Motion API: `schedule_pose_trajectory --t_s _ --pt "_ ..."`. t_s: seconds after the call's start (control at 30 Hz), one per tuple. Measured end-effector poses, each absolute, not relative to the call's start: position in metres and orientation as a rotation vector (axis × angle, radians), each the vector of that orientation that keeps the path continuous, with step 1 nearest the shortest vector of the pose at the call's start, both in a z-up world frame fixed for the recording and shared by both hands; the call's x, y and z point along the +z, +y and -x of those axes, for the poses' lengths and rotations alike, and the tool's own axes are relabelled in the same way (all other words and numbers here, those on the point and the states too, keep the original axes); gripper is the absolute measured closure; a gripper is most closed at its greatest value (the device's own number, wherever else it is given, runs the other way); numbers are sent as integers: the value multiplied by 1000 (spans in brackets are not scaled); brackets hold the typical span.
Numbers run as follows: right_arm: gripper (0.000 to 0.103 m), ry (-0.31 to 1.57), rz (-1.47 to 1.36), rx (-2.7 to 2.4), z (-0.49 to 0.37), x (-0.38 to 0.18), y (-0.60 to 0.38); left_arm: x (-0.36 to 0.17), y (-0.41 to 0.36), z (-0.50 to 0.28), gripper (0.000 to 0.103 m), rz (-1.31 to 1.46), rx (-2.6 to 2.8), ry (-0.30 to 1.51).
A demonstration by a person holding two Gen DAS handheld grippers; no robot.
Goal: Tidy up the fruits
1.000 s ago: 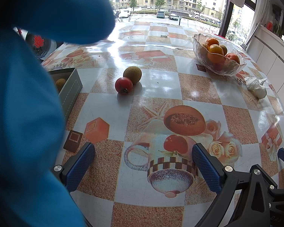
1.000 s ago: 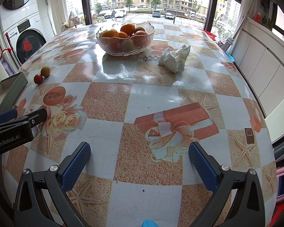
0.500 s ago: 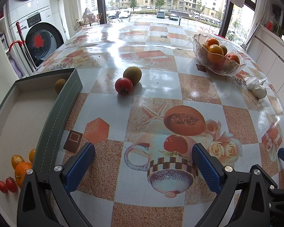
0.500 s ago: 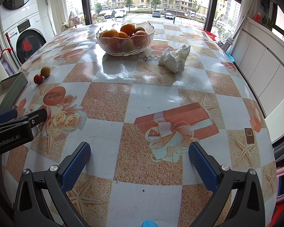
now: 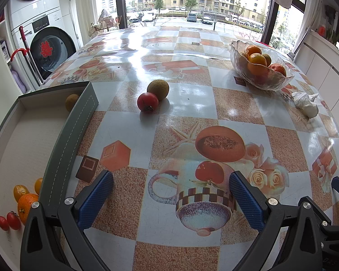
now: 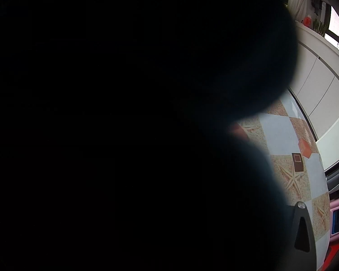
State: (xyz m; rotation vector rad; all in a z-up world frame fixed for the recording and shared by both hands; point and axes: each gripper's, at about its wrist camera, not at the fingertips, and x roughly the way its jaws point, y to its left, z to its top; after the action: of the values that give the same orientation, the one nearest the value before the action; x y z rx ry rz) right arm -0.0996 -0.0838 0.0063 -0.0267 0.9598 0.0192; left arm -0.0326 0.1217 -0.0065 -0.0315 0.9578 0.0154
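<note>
A red tomato (image 5: 147,102) and a brownish round fruit (image 5: 158,86) lay touching on the table (image 5: 237,103), still unsorted, just beside the grey tray (image 5: 63,149), which already held small oranges (image 5: 26,201), cherry tomatoes (image 5: 9,221) and one brown fruit (image 5: 71,102). More fruit sat in the glass bowl (image 5: 260,76). The left gripper (image 5: 169,194) stood wide and empty; the right gripper's state could not be told, its lens nearly covered. The sorting looked partly done.

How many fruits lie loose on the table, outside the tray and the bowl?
2: a red tomato and a brownish round fruit touching it behind, mid-table. The right wrist view is mostly blocked, so more may be hidden.
</note>
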Motion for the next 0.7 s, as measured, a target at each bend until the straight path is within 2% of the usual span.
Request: schedule_pose_trajectory --t_s 0.7 --pt "0 960 28 18 100 6 -83 -7 122 31 0 32 16 958"
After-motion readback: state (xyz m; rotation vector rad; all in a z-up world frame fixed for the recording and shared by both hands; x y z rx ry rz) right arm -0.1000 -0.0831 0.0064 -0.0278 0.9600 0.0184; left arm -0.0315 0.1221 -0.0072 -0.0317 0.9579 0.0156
